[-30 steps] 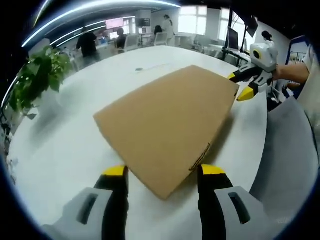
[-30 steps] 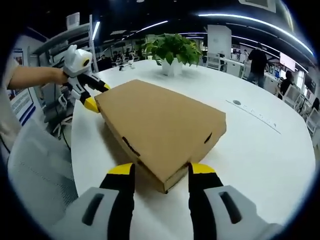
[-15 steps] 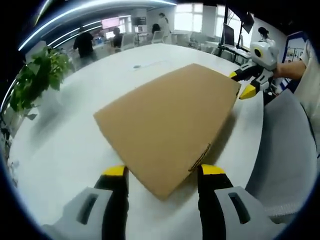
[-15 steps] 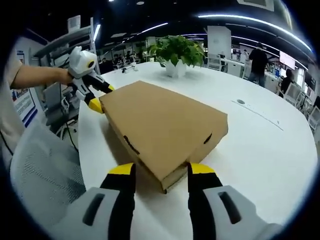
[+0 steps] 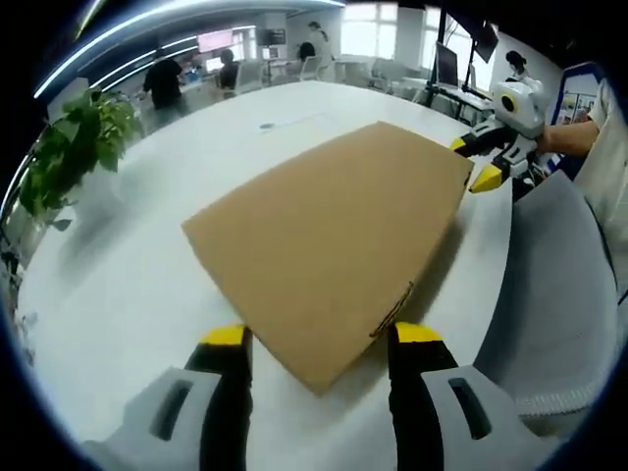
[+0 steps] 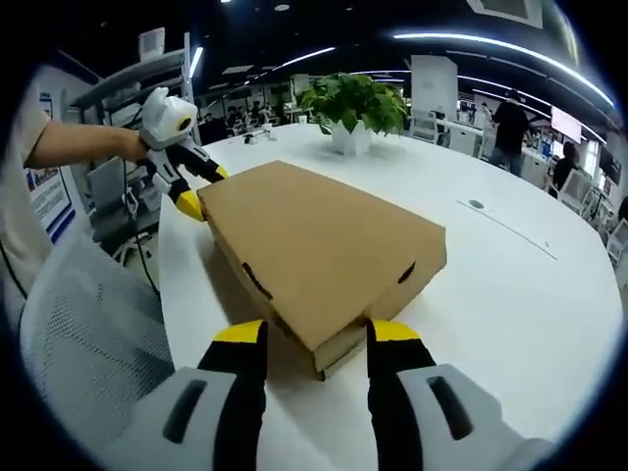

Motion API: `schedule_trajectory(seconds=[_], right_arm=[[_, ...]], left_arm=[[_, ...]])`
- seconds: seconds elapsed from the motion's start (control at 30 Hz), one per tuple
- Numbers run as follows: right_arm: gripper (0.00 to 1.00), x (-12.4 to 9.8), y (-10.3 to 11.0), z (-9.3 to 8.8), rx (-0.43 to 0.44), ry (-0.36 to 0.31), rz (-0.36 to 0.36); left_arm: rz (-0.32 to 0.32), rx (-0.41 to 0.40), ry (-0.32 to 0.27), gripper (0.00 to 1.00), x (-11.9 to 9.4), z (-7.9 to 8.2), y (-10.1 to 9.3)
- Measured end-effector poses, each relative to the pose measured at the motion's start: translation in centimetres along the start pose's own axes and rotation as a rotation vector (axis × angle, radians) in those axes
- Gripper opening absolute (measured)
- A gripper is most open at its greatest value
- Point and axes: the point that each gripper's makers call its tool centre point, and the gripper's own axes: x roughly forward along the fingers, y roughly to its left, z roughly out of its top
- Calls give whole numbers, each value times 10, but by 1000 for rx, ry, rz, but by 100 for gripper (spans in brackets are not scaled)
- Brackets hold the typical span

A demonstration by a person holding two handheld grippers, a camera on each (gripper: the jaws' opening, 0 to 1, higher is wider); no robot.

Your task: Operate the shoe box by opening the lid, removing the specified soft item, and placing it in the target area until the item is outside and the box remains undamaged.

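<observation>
**Shoe box flanked at opposite corners, lid not yet lifted**

A flat brown cardboard shoe box [image 5: 329, 250] is seen lying closed on the round white desk [image 5: 118, 285], near the edge by a grey mesh chair [image 6: 83, 334]. In the left gripper view, the left claw [image 5: 319, 339] is set at the near corner of the box, its yellow-tipped jaws standing apart on either side of that corner; nothing is clamped. In the right gripper view, the right claw [image 6: 314, 334] is likewise spread around the opposite corner, with the box edge between the jaws and no grip closed on it. Each claw is also seen from the other's camera, at the far corner of the box.

The task is judged to be at its very start. The lid is shut, its tuck tabs appear seated, and no soft item can be seen, so its kind and place inside cannot be told. Opening the lid, taking the item out and setting it down are all left to be done. No target area can be picked out.

Against the frames of a second ago, little is changed: the box is found in the same place on the desk, the jaws of both claws are spread as before, and only a slight shift of the cameras is noted. A potted green plant [image 6: 353, 103] is seen at the far side of the desk.
</observation>
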Motion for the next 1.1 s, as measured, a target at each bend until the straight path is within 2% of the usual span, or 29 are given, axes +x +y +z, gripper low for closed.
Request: schedule_trajectory(seconds=[0.23,0.43,0.67,0.87,1.0,1.1], right_arm=[[37,-4,2,5,-33,-5,-1],[36,-11,1,15,-6,-36,-7],[40,-17,1,31,2,-67,-23],[40,-23,-2,44,-21,-88,-39],[41,-26,-4,53,-46,-103,-53],[42,-28,-7,63,-52,-123,-62]], left_arm=[[-18,-23,-11,56,-6,5,0],[-27,-54,-26,57,-11,9,-1],[-35,-121,-77,59,-24,22,-5],[-23,-133,-110,61,-30,33,-4],[-3,-119,-128,58,-34,39,-1],[23,-128,-172,55,-40,50,6]])
